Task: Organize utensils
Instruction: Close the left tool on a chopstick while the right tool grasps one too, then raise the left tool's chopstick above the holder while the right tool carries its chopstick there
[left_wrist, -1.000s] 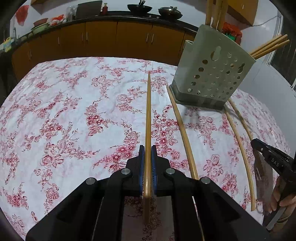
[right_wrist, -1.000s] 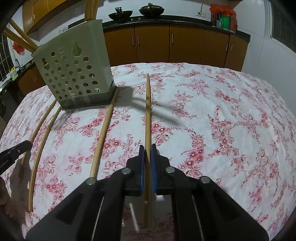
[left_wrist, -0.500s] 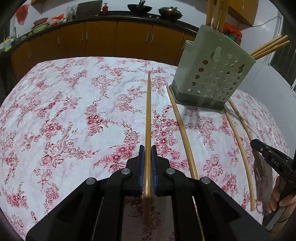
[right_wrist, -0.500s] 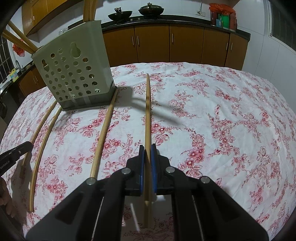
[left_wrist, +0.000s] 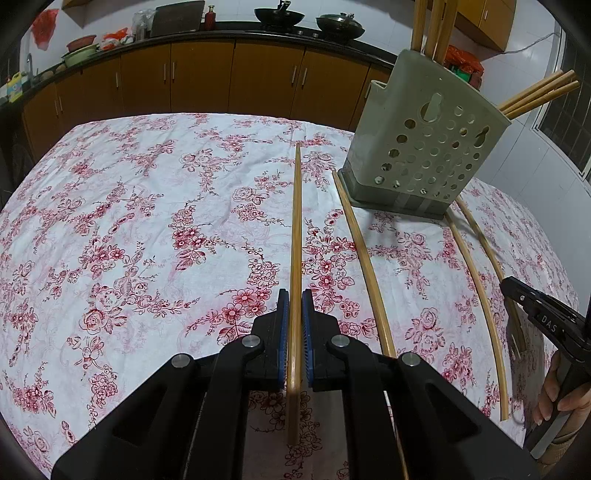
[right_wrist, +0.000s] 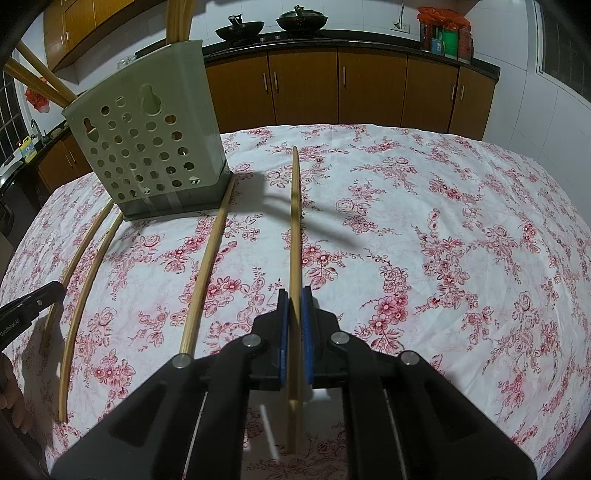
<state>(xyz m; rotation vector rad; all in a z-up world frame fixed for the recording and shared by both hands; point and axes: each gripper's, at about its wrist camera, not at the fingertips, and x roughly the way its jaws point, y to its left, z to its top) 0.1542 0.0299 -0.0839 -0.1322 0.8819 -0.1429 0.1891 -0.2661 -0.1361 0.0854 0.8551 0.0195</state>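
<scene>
My left gripper (left_wrist: 294, 295) is shut on a wooden chopstick (left_wrist: 296, 229) that points forward over the floral tablecloth. My right gripper (right_wrist: 294, 293) is shut on another chopstick (right_wrist: 294, 221) in the same way. A grey-green perforated utensil holder (left_wrist: 424, 144) stands at the right of the left wrist view and at the left of the right wrist view (right_wrist: 147, 144), with several chopsticks standing in it. Three loose chopsticks lie on the cloth beside the holder (left_wrist: 364, 262) (left_wrist: 480, 295) (right_wrist: 207, 269).
The table has a white cloth with red flowers (left_wrist: 147, 229). Brown kitchen cabinets (left_wrist: 236, 81) and a counter with woks stand behind the table. Each gripper's tip shows at the edge of the other's view (left_wrist: 539, 317) (right_wrist: 29, 306).
Both grippers stay shut on their chopsticks. The right gripper has shifted slightly toward the holder; little else differs.
</scene>
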